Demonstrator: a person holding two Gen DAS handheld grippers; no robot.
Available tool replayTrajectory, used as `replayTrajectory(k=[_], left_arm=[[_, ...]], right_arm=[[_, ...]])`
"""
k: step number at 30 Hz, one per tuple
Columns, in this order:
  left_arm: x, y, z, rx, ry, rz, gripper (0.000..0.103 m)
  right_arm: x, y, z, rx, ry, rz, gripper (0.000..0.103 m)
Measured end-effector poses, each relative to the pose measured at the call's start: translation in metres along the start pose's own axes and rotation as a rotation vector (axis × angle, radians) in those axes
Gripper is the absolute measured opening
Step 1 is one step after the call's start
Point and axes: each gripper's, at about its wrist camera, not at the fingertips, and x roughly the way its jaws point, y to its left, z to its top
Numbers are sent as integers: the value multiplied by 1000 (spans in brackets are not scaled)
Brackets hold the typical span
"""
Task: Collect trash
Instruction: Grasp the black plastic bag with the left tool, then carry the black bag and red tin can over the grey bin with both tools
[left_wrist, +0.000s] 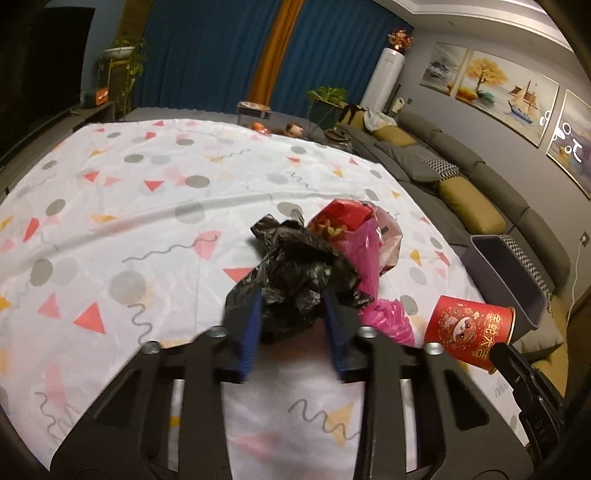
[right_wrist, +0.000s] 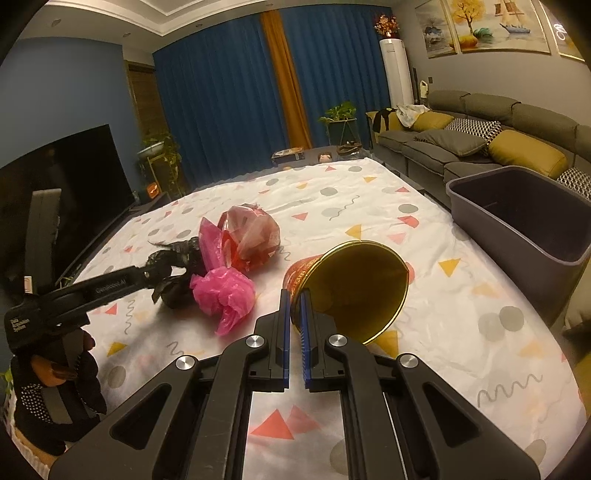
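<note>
Left hand-held gripper (left_wrist: 291, 314) is clamped on the crumpled black bag (left_wrist: 295, 266), which sits on the counter (left_wrist: 147, 206) w/ the patterned cloth, touching the red bag (left_wrist: 351, 225) & just beside the pink bag (right_wrist: 223, 291). Right hand-held gripper (right_wrist: 294, 314) is pinched on the rim of the red cup (right_wrist: 351, 288), tipped on its side w/ the gold inside facing the camera, between the bags & the gray bin (right_wrist: 517, 221). The bin stands at the counter's edge on the sofa side. Risks: the black bag is loose film, so the grip may catch only a fold & it could slip out en route to the bin, or drag the red & pink bags along since they touch. The cup is held by a thin edge only; it could pivot, buckle or drop short of the bin. Both arms heading to the bin at once could collide. Snagging the cloth would shift everything.
</note>
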Motion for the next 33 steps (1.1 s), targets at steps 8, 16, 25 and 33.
replayTrajectory(k=[8,16,25,33], left_arm=[[-13,11,-1,-31,-33,-42,2],[-50,17,5,-53,-114,-50,2],[-81,0,7,-10,-175,-62,2],[-89,-34,6,50,-185,-100,2]], right_arm=[[-4,4,1,-16,-7,-2,5],[-17,6,7,-28,-33,2,5],[-39,0,16,-26,-80,-4,5],[-56,-10,23,-32,-113,-25,5]])
